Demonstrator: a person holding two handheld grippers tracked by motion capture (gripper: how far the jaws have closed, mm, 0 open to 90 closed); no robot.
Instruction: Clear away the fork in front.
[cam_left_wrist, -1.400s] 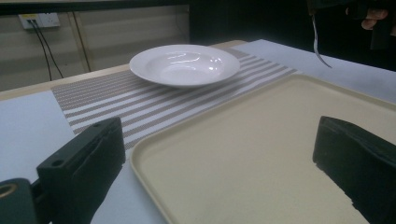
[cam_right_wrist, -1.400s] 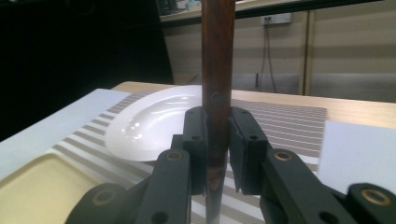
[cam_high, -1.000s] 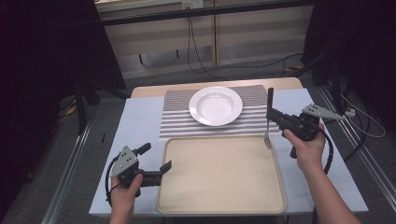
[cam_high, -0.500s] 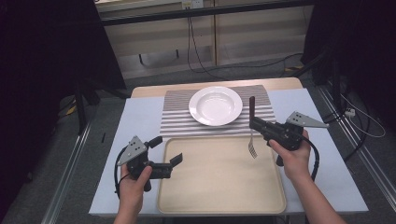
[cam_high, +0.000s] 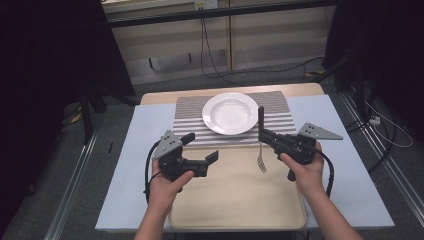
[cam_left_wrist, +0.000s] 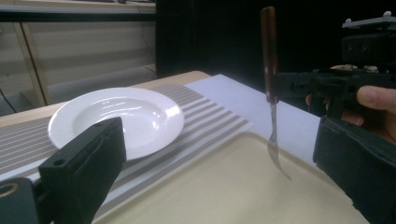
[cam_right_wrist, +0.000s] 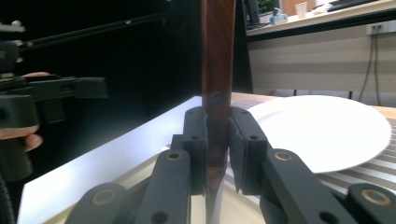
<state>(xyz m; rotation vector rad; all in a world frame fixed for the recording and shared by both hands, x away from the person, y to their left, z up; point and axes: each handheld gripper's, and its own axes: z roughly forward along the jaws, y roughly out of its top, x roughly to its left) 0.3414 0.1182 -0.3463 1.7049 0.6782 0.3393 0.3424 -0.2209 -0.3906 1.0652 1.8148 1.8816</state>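
Two grippers worked over the tan tray (cam_high: 235, 200) in the lower middle of the high view. At centre right of that frame the right gripper (cam_high: 263, 135) was clamped on a wooden-handled fork (cam_high: 260, 145), which hung upright with its dark handle at the top and its tines pointing down above the tray's far edge, apart from the surface as far as the frames showed. In the right gripper view the pads (cam_right_wrist: 195, 140) pressed both sides of the brown handle (cam_right_wrist: 217, 70), low on the wood. At lower left of centre in the high view, the left gripper (cam_high: 202, 152) stood with its jaws spread wide and nothing between them, aimed toward the fork; in the left gripper view the fork (cam_left_wrist: 270, 93) hung at right of centre, with the white plate (cam_left_wrist: 116, 121) at left on the striped placemat (cam_left_wrist: 210, 121). The step looked like carrying the fork across, for a hand-over or for setting it down. To do it well, the right hand would keep the fork vertical and steady, and the left jaws would best close on the free upper handle, squarely and clear of the other pads, before the right let go. No brand, label or writing could be read on any of these things.
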